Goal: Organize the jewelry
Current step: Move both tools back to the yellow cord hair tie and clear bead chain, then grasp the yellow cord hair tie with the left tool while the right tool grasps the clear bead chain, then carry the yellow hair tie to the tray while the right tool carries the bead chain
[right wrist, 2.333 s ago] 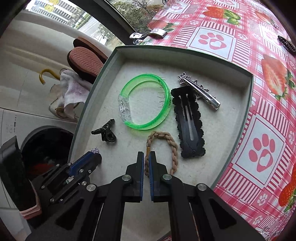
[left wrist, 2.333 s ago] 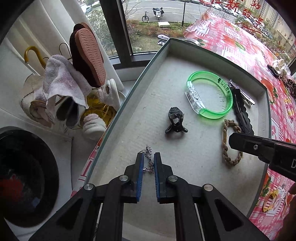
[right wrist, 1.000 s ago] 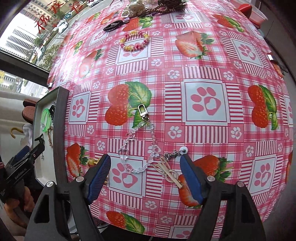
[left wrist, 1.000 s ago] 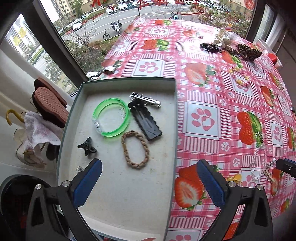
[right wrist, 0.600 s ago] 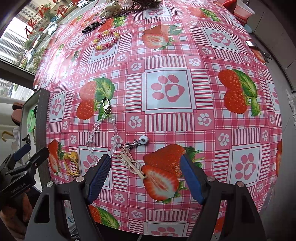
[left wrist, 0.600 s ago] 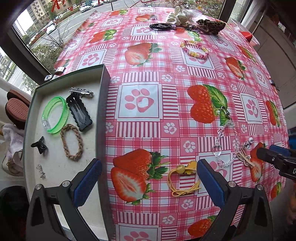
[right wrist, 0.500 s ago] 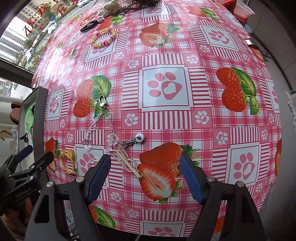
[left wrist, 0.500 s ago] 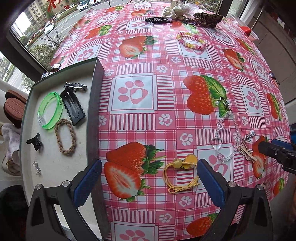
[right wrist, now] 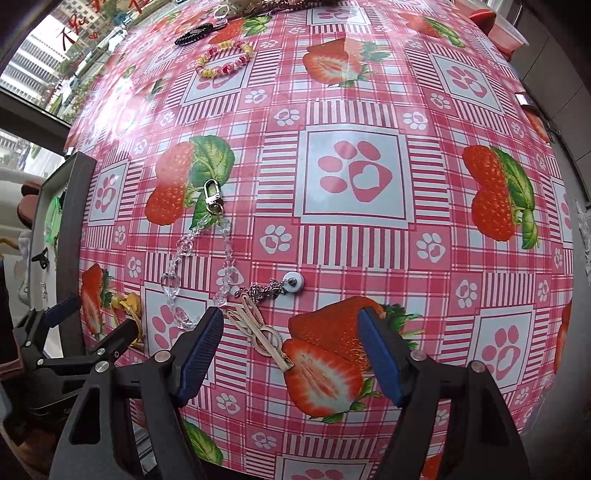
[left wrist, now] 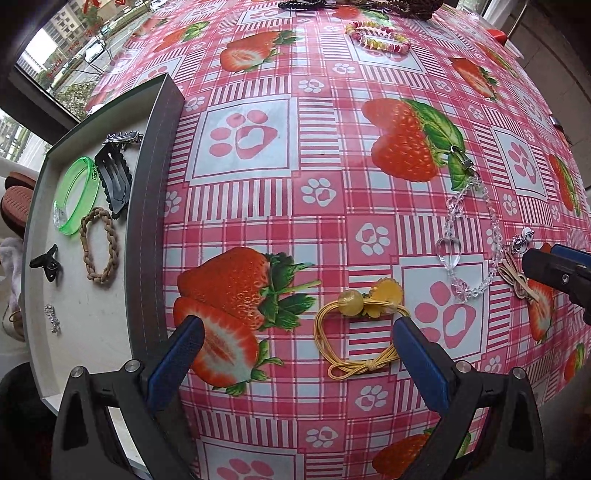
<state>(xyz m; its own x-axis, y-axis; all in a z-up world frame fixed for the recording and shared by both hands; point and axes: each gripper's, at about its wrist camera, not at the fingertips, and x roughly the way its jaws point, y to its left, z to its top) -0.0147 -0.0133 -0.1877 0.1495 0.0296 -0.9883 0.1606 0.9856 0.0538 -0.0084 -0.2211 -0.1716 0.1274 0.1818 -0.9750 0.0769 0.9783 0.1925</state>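
Note:
My left gripper (left wrist: 299, 354) is open and empty, just above the strawberry tablecloth, with a yellow elastic hair tie (left wrist: 356, 330) between its fingers near the right one. My right gripper (right wrist: 291, 347) is open and empty over a gold hair clip (right wrist: 258, 332) joined to a small silver chain (right wrist: 271, 288). A clear bead chain with a gold clasp (right wrist: 199, 254) lies left of it, also in the left wrist view (left wrist: 469, 236). The grey tray (left wrist: 147, 206) at the left holds a green bangle (left wrist: 75, 195), a black snap clip (left wrist: 112, 177), a braided band (left wrist: 99, 251), a small black claw clip (left wrist: 46, 262) and a silver piece (left wrist: 51, 317).
A coloured bead bracelet (right wrist: 223, 59) and a black hair tie (right wrist: 194, 35) lie at the far side of the table, with more pieces behind them. The table's left edge drops to shoes (left wrist: 16, 195) and laundry below. A red container (right wrist: 502, 22) stands at the far right.
Both grippers left the tray, opened wide and moved right over the tablecloth. In the last half second both dropped closer, the left over the yellow tie, the right over the gold clip.

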